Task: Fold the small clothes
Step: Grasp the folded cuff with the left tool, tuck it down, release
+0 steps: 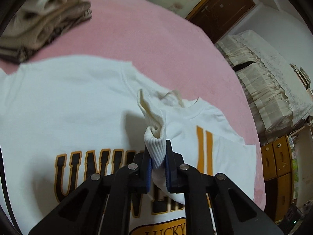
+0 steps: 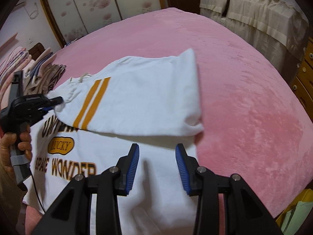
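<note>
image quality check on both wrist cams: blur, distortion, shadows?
Left wrist view: heavy fisheye bending with dark corners; folded beige clothes pile motion-smeared, ribbed white sleeve cuff in the left tongs sharp. Right wrist view: same curvature on the pink bedspread; white printed sweatshirt edges slightly soft; right tongs crisp, casting soft shadows on the fabric.
</note>
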Motion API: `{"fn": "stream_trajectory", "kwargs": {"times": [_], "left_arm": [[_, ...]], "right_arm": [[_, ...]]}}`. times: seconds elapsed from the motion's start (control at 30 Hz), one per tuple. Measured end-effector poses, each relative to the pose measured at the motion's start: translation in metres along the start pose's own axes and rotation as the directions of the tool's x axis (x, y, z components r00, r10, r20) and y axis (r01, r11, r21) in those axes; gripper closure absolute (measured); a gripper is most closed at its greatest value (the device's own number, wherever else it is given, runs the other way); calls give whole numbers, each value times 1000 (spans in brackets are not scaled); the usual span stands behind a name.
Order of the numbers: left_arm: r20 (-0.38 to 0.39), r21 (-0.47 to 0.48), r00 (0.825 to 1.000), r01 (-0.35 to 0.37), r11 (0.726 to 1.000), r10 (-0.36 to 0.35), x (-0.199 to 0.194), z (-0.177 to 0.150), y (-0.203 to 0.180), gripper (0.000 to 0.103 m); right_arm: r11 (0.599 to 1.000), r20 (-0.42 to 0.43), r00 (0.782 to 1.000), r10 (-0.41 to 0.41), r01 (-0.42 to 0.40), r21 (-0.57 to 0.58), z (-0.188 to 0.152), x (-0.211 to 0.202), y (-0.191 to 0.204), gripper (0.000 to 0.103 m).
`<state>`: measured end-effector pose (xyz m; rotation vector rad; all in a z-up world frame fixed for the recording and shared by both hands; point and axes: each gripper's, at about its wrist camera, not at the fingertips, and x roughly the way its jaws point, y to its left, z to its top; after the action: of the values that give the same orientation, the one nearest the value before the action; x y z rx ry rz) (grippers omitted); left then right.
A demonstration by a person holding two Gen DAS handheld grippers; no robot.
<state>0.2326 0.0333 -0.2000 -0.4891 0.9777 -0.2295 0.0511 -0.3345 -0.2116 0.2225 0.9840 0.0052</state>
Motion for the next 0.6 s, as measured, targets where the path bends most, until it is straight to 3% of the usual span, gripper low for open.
{"fn": "stream_trajectory", "kwargs": {"times": [0.1,0.17,0.23,0.43,0.6], "left_arm": [[110,16,994,-13,1000,11,-28,-2,-10,95],[208,29,977,-55,998,48,-51,-6,-14,95],[259,18,964,-73,997,66,-67,-13,-9,95],[227,-37,963,-141,989,146,-71,-30,17,95],[158,-78,976,-140,987,151,-57,-48,37,94]], "right_arm": [[1000,2,1000,-23,23,13,2,1,-11,64],[999,11,999,-48,48,10,4,2,-16,64],[998,13,998,-68,68,1,4,5,-19,64],[994,-10,995,-104,104,-36,4,25,-20,64],[994,7,994,-106,106,-31,10,34,-21,64]]}}
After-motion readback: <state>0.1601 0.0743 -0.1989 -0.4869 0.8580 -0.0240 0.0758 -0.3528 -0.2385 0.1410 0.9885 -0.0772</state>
